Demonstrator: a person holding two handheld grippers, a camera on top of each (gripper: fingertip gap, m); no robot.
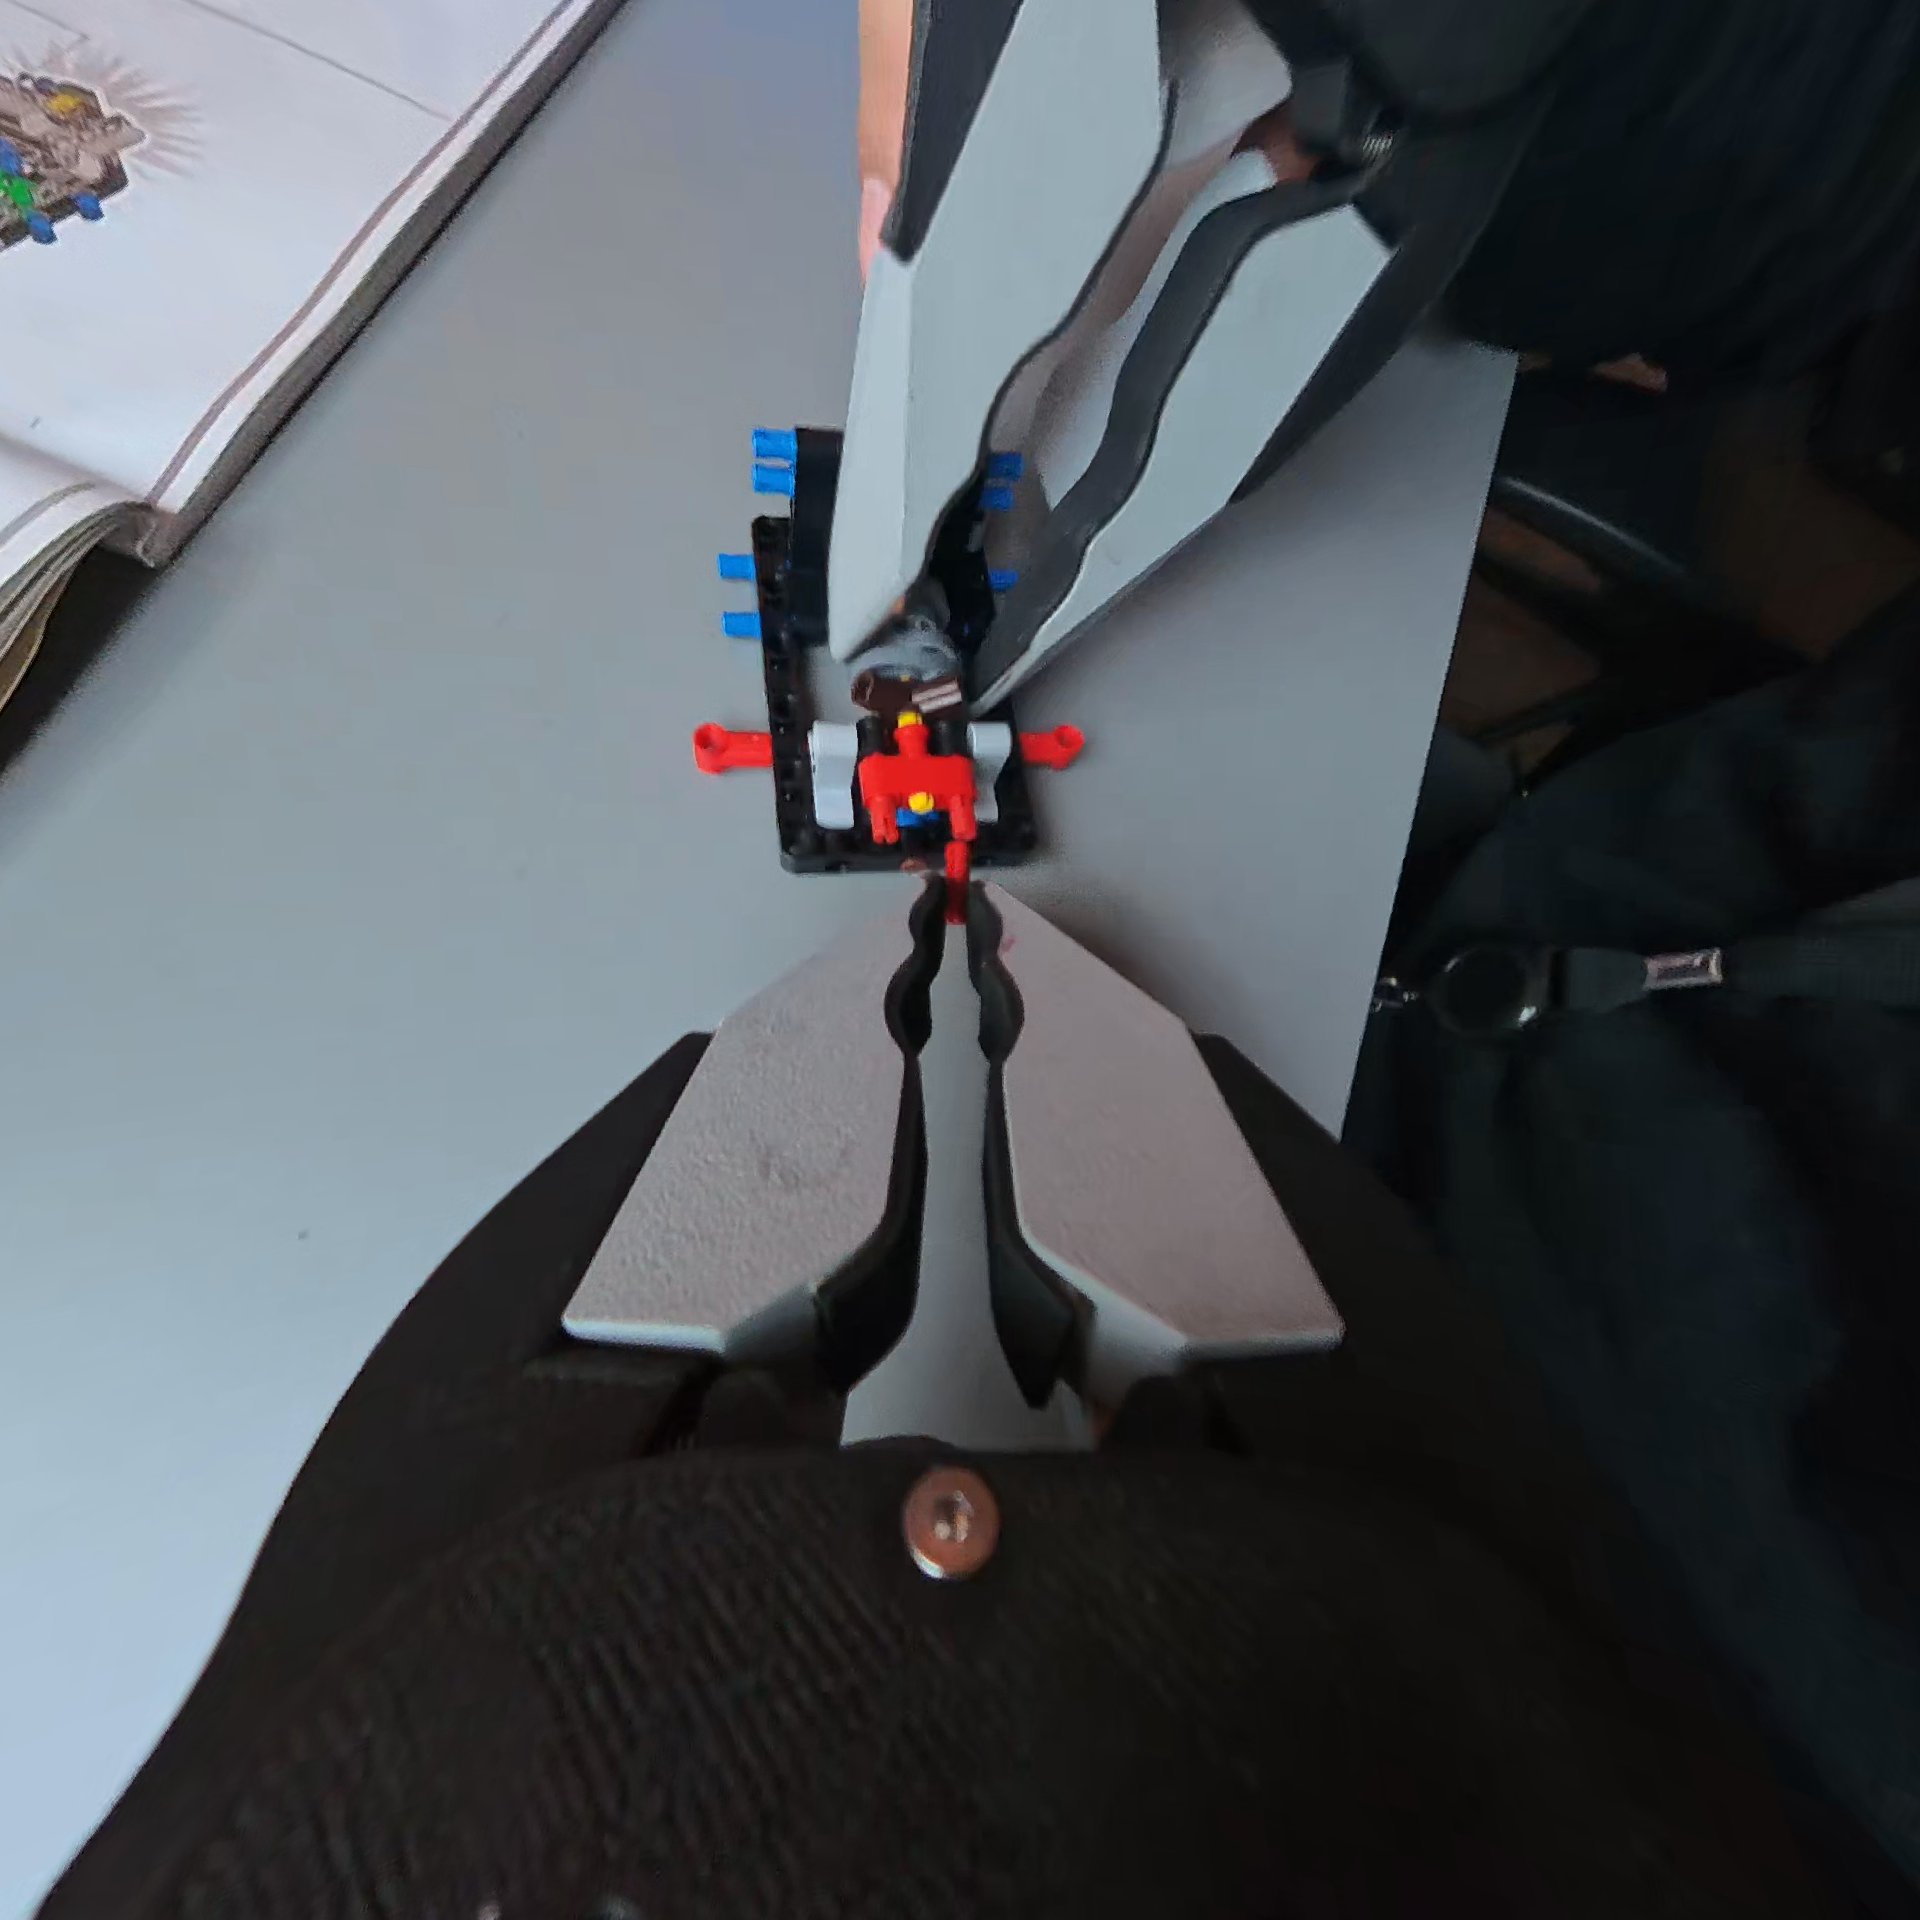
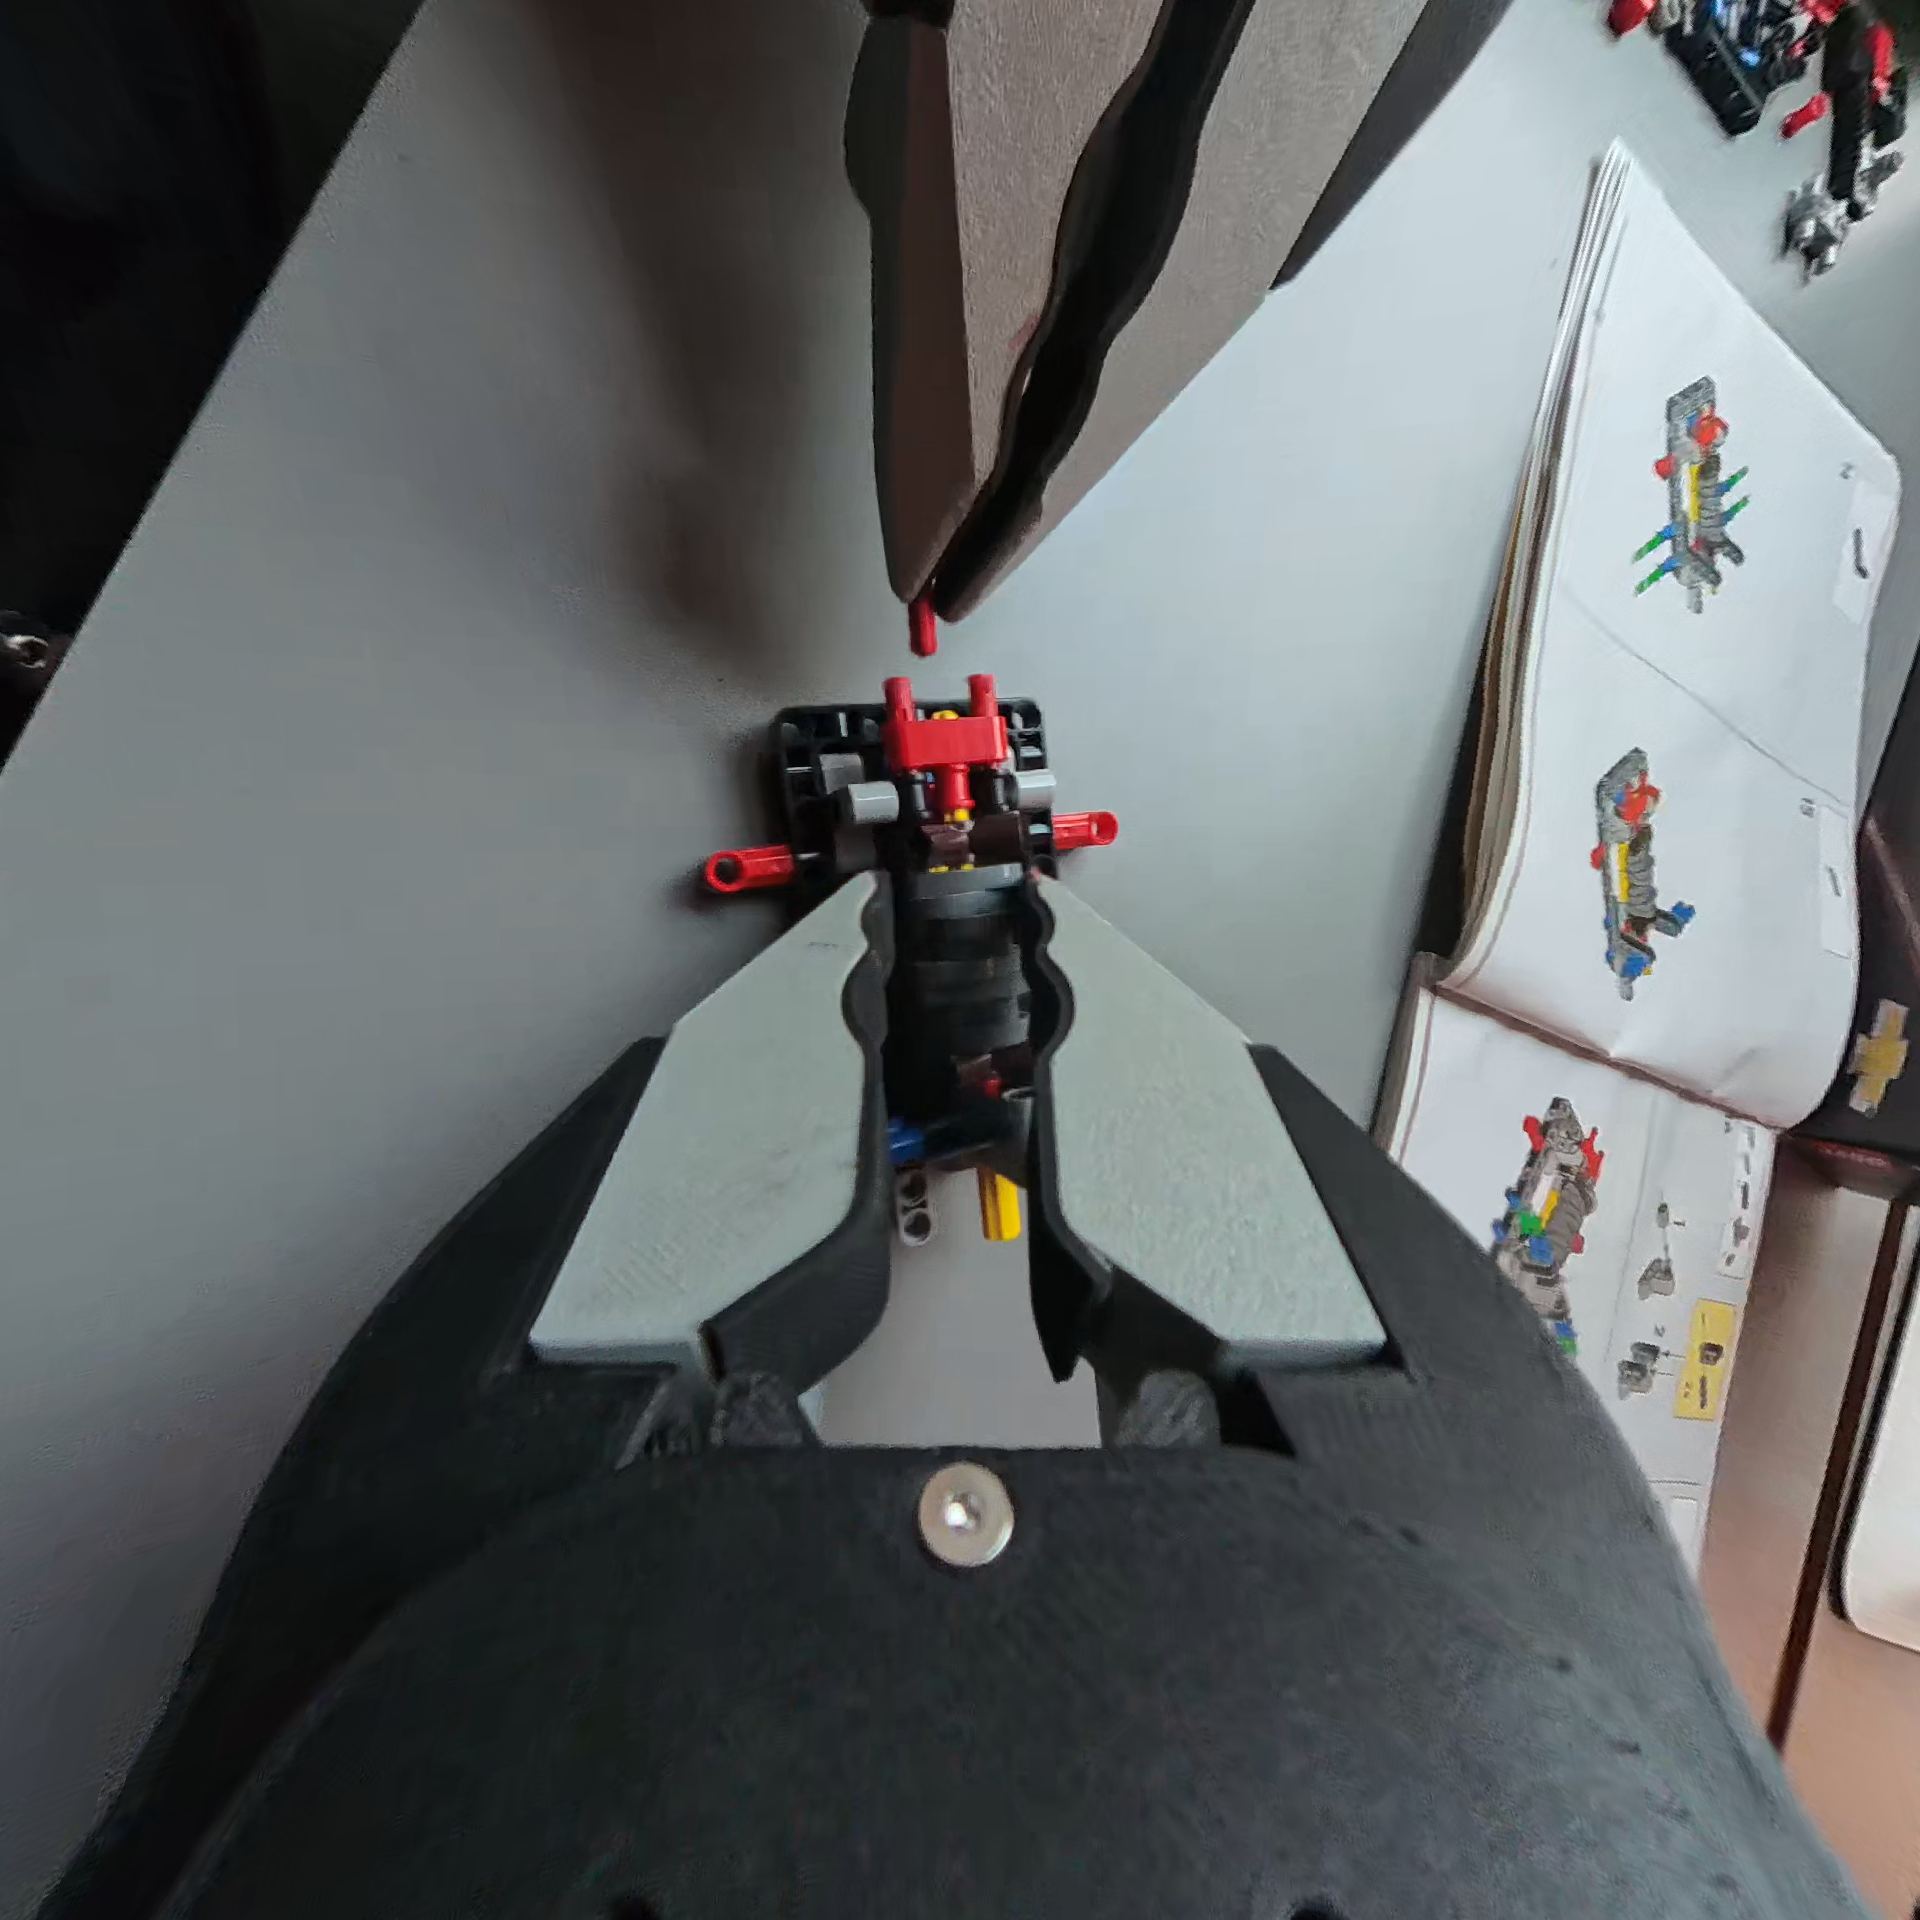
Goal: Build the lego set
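A small black-framed Lego assembly [image 1: 904,769] with red, grey and blue pieces lies on the grey table [image 1: 416,727]. My left gripper [image 1: 956,896] is shut on a small red pin [image 1: 957,878], held just at the near edge of the assembly's red block [image 1: 914,784]. My right gripper [image 2: 956,883] is shut on the assembly's dark middle section [image 2: 961,977] and holds it down. In the right wrist view the left gripper [image 2: 930,608] comes from above with the red pin [image 2: 922,629] just short of the red block [image 2: 943,738].
An open instruction booklet [image 2: 1683,675] lies on the table beside the work area; it also shows in the left wrist view [image 1: 208,260]. More Lego parts [image 2: 1787,83] sit at the far corner. The table edge [image 1: 1423,727] is close, with dark clothing beyond. Left tips to right tips: about 5 cm.
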